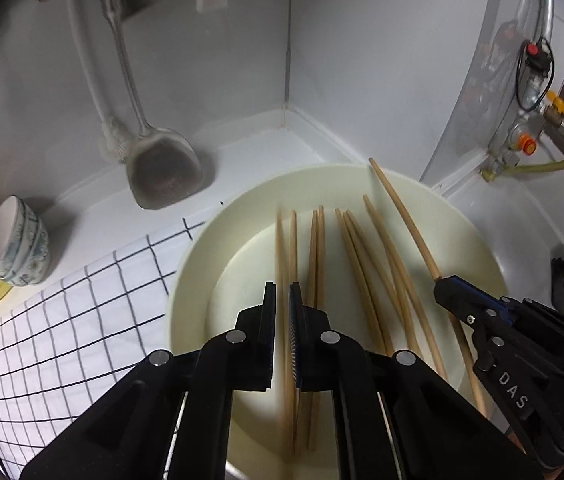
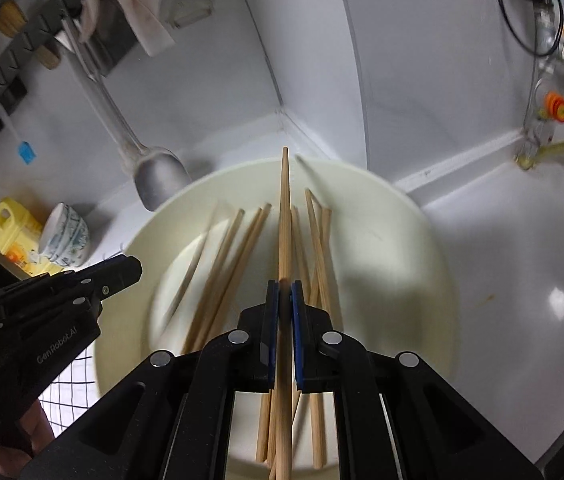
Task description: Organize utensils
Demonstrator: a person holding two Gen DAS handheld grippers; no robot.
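Note:
A cream bowl (image 1: 462,232) holds several wooden chopsticks (image 1: 366,276); it also shows in the right wrist view (image 2: 402,240) with the loose chopsticks (image 2: 225,272). My right gripper (image 2: 285,292) is shut on a chopstick (image 2: 285,216) that points forward over the bowl; in the left wrist view the right gripper (image 1: 442,284) holds that chopstick (image 1: 406,216) at the bowl's right. My left gripper (image 1: 283,292) hovers over the bowl with its jaws a narrow gap apart, a blurred chopstick (image 1: 280,248) in line with the gap. The left gripper (image 2: 121,276) shows at the left.
A checked cloth (image 1: 81,312) lies left of the bowl. Stacked small bowls (image 1: 17,248) and a yellow container (image 2: 13,228) stand at the far left. A metal spatula (image 1: 165,176) hangs against the wall. Gas valves and a hose (image 1: 538,136) are at the right.

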